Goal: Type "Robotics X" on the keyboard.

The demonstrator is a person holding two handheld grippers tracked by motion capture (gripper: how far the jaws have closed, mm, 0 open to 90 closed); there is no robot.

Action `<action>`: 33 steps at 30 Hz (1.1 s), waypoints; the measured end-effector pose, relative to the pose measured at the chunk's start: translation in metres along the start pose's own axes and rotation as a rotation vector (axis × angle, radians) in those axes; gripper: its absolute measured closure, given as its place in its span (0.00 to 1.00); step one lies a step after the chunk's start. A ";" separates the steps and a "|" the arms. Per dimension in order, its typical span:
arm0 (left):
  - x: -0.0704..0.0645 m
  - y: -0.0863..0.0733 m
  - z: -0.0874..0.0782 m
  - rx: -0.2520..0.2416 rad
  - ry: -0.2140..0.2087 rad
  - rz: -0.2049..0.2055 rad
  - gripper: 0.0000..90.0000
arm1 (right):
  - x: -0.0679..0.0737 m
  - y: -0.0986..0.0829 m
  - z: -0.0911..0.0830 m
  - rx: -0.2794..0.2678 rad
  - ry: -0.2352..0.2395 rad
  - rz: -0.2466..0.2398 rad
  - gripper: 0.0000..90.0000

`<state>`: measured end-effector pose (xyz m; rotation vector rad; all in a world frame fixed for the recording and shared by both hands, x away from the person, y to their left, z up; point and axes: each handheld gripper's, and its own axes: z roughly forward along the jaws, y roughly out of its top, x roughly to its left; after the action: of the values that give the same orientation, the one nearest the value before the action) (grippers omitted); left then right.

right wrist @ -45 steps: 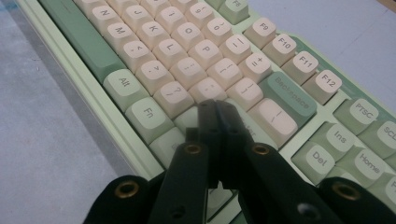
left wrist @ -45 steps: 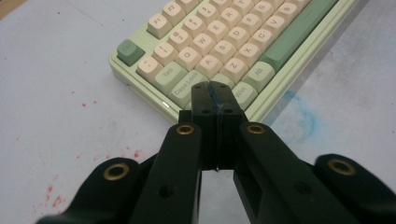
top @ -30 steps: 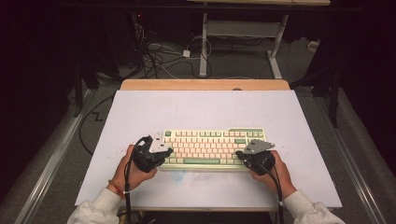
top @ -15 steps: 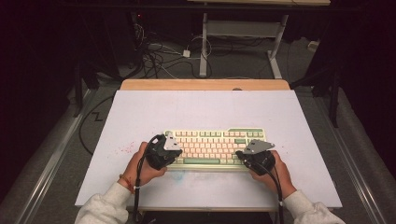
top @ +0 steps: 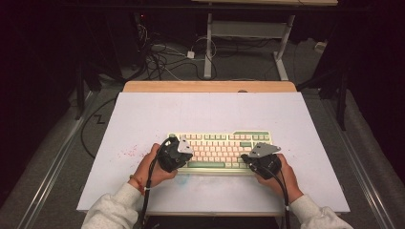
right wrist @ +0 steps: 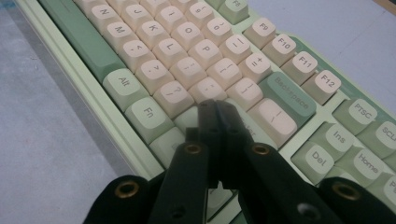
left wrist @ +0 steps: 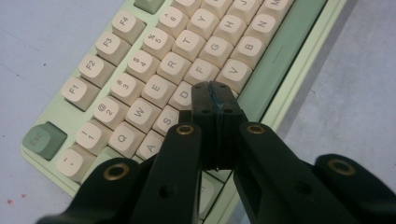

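Observation:
A pale green keyboard [top: 219, 148] with cream keys lies on the white table top [top: 205, 114]. My left gripper [top: 177, 153] hovers over its left end, jaws pressed together with nothing between them. In the left gripper view the left gripper [left wrist: 214, 89] has its tips over the keyboard [left wrist: 140, 70], near the D and C keys. My right gripper [top: 255, 160] is over the keyboard's right end, also shut and empty. In the right gripper view the right gripper [right wrist: 215, 107] points at the keyboard [right wrist: 187, 60] around the shift and enter keys.
Small red specks [top: 128, 153] mark the table left of the keyboard. A wooden strip [top: 210, 86] runs along the table's far edge. Cables [top: 167, 57] and a desk frame [top: 248, 33] lie on the floor beyond.
My left gripper has moved right, from beside the keyboard's left edge to over its left keys. The right gripper has stayed almost still.

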<state>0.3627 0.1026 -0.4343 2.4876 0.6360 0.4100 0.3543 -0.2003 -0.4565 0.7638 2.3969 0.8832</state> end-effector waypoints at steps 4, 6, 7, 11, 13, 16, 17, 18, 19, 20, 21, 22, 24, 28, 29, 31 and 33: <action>0.001 0.001 0.004 0.008 0.002 -0.001 0.97 | 0.000 0.000 0.000 -0.001 0.001 0.000 1.00; 0.002 0.001 0.006 0.016 0.003 0.001 0.97 | 0.000 0.000 0.000 -0.001 0.000 -0.002 1.00; 0.002 0.001 0.007 0.017 0.001 -0.001 0.97 | 0.000 0.000 0.000 -0.001 0.000 0.000 1.00; 0.003 0.001 0.009 0.025 0.004 -0.002 0.97 | 0.000 0.000 0.000 -0.001 0.002 0.002 1.00; 0.004 0.001 0.010 0.026 0.006 -0.006 0.97 | 0.000 0.000 0.000 -0.001 0.003 0.002 1.00; 0.005 0.000 0.010 0.030 0.009 -0.003 0.97 | 0.000 0.000 0.000 -0.001 0.001 0.000 1.00; 0.005 0.000 0.010 0.029 0.009 -0.005 0.97 | 0.000 0.000 0.000 -0.002 0.002 -0.001 1.00; 0.006 0.000 0.010 0.028 0.007 -0.007 0.97 | 0.000 0.000 0.000 -0.001 0.002 0.001 1.00; 0.006 0.000 0.010 0.027 0.010 -0.009 0.97 | 0.000 0.000 0.000 -0.001 0.002 0.001 1.00; 0.006 -0.001 0.010 0.027 0.011 -0.011 0.97 | 0.000 0.000 0.000 -0.001 0.001 0.000 1.00; 0.006 -0.001 0.010 0.024 0.009 -0.014 0.97 | 0.000 0.000 0.000 -0.001 0.001 -0.001 1.00; 0.006 -0.001 0.010 0.025 0.010 -0.014 0.97 | 0.000 0.000 0.000 -0.002 0.001 -0.003 1.00; 0.006 -0.001 0.010 0.027 0.011 -0.009 0.97 | 0.000 0.000 0.000 -0.001 -0.001 -0.004 1.00; 0.005 -0.002 0.014 0.036 0.011 -0.005 0.97 | 0.000 0.000 0.000 0.000 -0.001 -0.004 1.00; 0.004 -0.002 0.015 0.028 0.020 0.000 0.97 | 0.000 0.000 0.000 0.000 0.000 -0.005 1.00; 0.003 0.000 0.013 0.032 0.018 0.002 0.97 | 0.000 0.000 0.000 0.000 -0.001 -0.005 1.00; 0.003 0.000 0.008 0.013 0.021 -0.001 0.97 | 0.000 0.000 0.000 0.000 -0.001 -0.004 1.00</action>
<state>0.3684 0.1003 -0.4407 2.4985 0.6500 0.4339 0.3540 -0.2003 -0.4567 0.7594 2.3970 0.8815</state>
